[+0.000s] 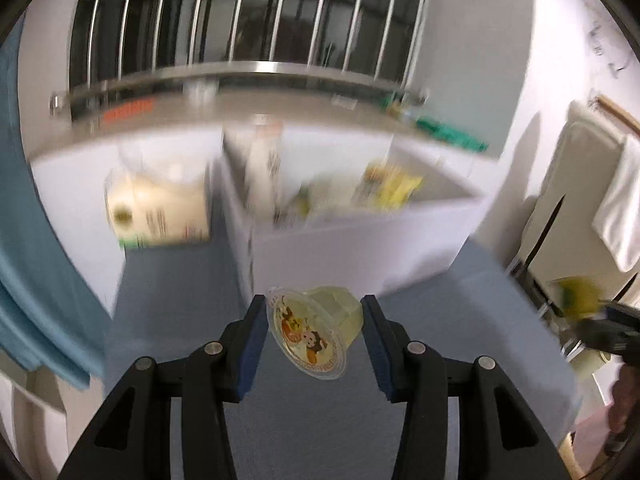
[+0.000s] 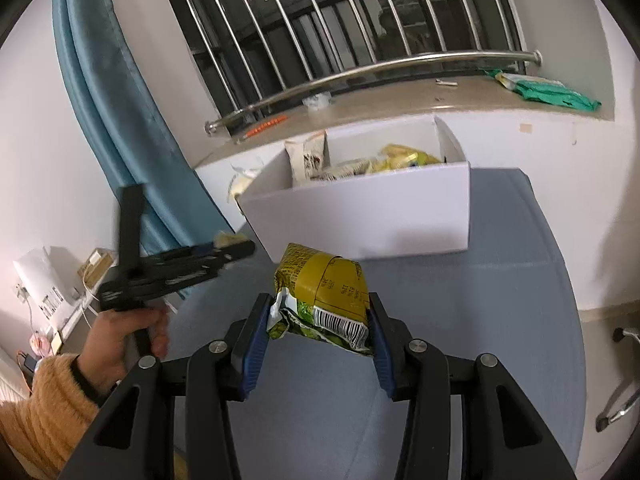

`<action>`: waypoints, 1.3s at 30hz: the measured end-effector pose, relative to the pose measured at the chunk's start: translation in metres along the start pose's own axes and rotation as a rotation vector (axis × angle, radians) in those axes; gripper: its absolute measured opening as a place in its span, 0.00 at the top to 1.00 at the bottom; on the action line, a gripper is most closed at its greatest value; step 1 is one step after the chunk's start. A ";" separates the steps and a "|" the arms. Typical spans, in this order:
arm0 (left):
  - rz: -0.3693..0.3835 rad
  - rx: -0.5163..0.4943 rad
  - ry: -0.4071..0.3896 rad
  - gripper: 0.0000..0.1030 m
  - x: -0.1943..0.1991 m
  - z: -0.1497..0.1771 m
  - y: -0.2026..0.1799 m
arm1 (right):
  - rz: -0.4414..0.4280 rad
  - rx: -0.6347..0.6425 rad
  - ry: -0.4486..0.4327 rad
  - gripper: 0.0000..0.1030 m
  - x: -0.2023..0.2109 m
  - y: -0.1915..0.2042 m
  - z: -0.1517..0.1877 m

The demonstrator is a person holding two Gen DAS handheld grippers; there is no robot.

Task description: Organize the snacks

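My left gripper (image 1: 313,303) is shut on a small clear jelly cup (image 1: 316,328) with a cartoon lid. The cup hangs tilted between the blue pads, above the blue table (image 1: 180,300). Just beyond it stands a white box (image 1: 340,256) with several snack packets inside. In the right wrist view my right gripper (image 2: 319,300) is shut on a green and yellow snack packet (image 2: 324,280), barcode side up, in front of the same white box (image 2: 360,220). The left gripper (image 2: 240,246) shows there at the left, held by a hand (image 2: 120,340) in an orange sleeve.
A cream packet (image 1: 160,212) lies left of the box against the wall. The window sill behind holds a green pack (image 2: 552,94) below metal bars. A blue curtain (image 2: 108,92) hangs at the left. Chair legs (image 2: 620,400) stand right of the table.
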State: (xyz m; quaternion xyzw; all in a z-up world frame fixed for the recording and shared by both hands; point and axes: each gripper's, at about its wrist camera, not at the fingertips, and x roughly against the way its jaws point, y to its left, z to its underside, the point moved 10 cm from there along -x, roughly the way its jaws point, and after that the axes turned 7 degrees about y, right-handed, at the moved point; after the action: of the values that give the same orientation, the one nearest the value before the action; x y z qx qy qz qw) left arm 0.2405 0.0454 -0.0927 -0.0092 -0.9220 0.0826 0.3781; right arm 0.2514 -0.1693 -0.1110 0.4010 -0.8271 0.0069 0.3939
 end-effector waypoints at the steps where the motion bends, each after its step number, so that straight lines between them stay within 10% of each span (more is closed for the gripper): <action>1: 0.013 -0.002 -0.027 0.50 0.011 -0.013 -0.005 | 0.006 0.005 -0.007 0.52 0.000 0.000 -0.008; 13: 0.005 -0.005 -0.079 0.50 -0.007 -0.144 -0.012 | 0.137 0.044 -0.073 0.51 -0.024 -0.036 -0.153; 20: -0.058 0.066 0.021 0.49 -0.054 -0.140 0.012 | 0.183 0.003 0.018 0.50 -0.065 -0.075 -0.175; 22: -0.069 0.096 0.035 0.09 -0.057 -0.135 0.018 | 0.192 0.009 0.048 0.42 -0.074 -0.080 -0.173; 23: -0.077 0.104 0.029 0.00 -0.055 -0.133 0.020 | 0.183 0.003 0.051 0.23 -0.076 -0.081 -0.172; 24: -0.086 0.110 0.008 0.00 -0.051 -0.133 0.023 | 0.175 -0.009 0.054 0.00 -0.077 -0.083 -0.171; 39: -0.199 0.029 -0.144 0.00 0.041 -0.118 0.005 | 0.375 0.127 -0.135 0.00 -0.005 -0.039 -0.162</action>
State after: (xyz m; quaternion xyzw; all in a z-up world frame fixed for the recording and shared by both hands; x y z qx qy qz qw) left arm 0.2930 0.0712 0.0177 0.0938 -0.9418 0.0585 0.3175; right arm 0.3835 -0.1395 -0.0147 0.2634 -0.9098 0.1053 0.3031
